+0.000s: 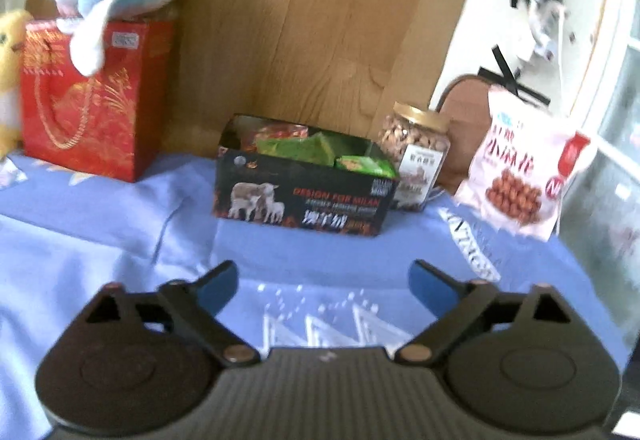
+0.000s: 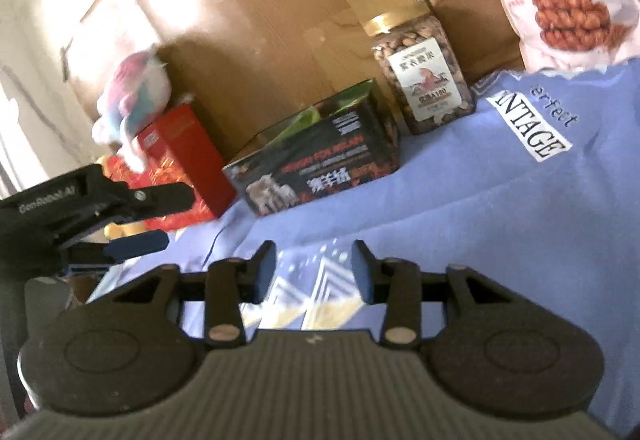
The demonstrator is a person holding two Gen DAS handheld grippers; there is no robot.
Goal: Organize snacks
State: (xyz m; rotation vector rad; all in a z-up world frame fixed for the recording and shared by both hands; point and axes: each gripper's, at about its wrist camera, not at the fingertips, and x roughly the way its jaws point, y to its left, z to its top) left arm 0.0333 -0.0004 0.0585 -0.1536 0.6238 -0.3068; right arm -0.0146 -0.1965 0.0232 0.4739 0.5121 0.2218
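Packets point(image 1: 320, 149) in box point(image 1: 304, 199); jar point(image 1: 416, 153) right; bag point(image 1: 520, 167) further right.

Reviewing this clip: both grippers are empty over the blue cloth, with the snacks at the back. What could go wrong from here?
1. The pink snack bag stands leaning beside the nut jar; reaching for one may topple the other.
2. The black box already holds green packets up to its rim, so anything added may spill over.
3. The blue cloth is wrinkled; a low gripper might snag it and drag the items.

Cloth point(image 1: 120, 240) seemingly clear — box point(image 1: 304, 195) ahead.
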